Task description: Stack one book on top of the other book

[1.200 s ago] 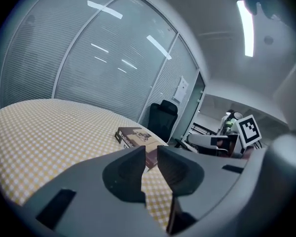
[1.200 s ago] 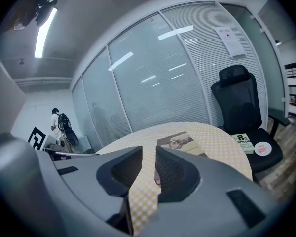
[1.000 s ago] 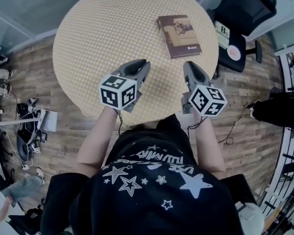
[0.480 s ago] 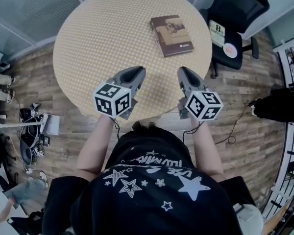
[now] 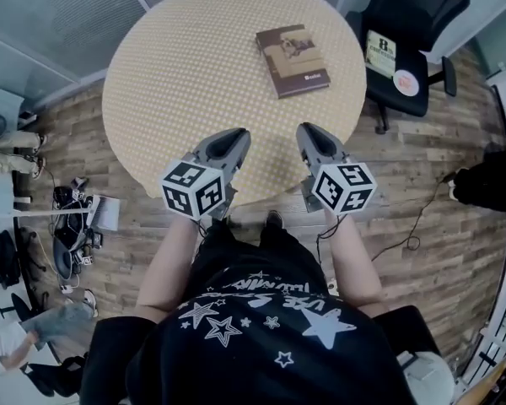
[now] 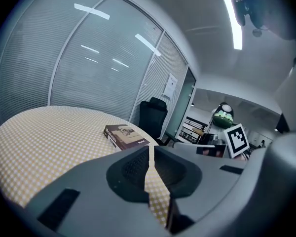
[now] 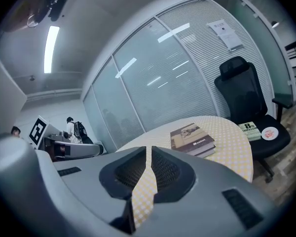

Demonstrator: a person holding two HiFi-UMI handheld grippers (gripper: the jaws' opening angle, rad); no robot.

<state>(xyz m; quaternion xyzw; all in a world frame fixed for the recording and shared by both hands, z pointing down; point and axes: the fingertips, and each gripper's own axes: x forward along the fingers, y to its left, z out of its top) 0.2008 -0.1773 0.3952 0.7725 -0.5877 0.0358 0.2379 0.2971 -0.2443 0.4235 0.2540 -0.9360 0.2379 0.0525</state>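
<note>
At the far left, on the wooden floor (image 5: 110,260), lies a tangle of cables and gear (image 5: 72,226), well clear of the table.

Your left gripper (image 5: 234,135) hovers over the near edge of the round table (image 5: 177,66), which wears a yellow checked cloth. The tips reach in over the cloth while the marker cube hangs out past the edge. Its jaws are drawn together with only a thin slit between them, and nothing sits in that slit.

Your right gripper (image 5: 308,131) is held just beside it, also over the near edge and pointing the same way across the table. Its jaws are likewise brought together and empty.

The book (image 5: 292,59), brown-covered, lies flat near the far right edge of the table, well apart from both grippers. In the right gripper view it seems to rest on a second book (image 7: 207,151) beneath it, with edges roughly lined up.

Beyond the table's right edge stands a black office chair (image 5: 413,7). A green-and-white booklet (image 5: 381,53) and a small round disc (image 5: 406,83) lie on its seat.
</note>
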